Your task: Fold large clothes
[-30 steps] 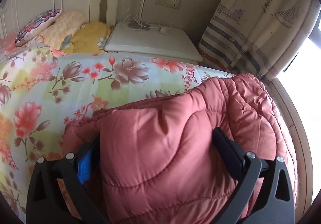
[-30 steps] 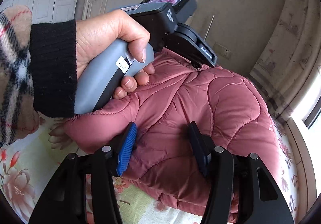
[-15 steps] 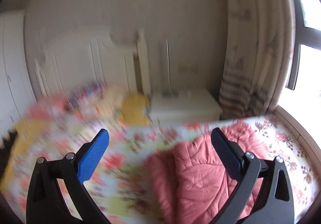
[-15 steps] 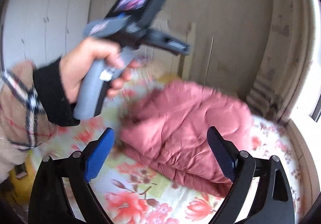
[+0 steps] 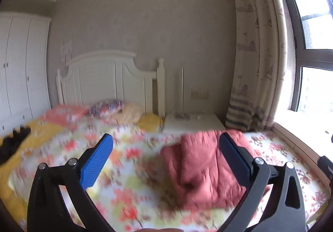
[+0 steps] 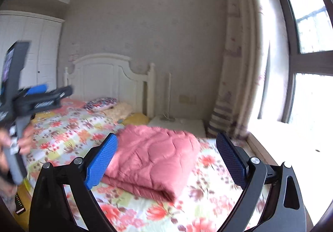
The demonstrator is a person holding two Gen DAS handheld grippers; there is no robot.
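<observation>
Now both grippers are released w/ nothing between the jaws: the left gripper (image 5: 164, 159) stands wide, and the right gripper (image 6: 166, 159) is opening the last bit. The jacket (image 6: 154, 159) lies folded on the bed (image 6: 62, 138), near the window side, apart from both tools. It looks puffy, soft and light, prob. a bit slippery and springy, so I would grip it at the thick folded edge, not at the middle.
</observation>
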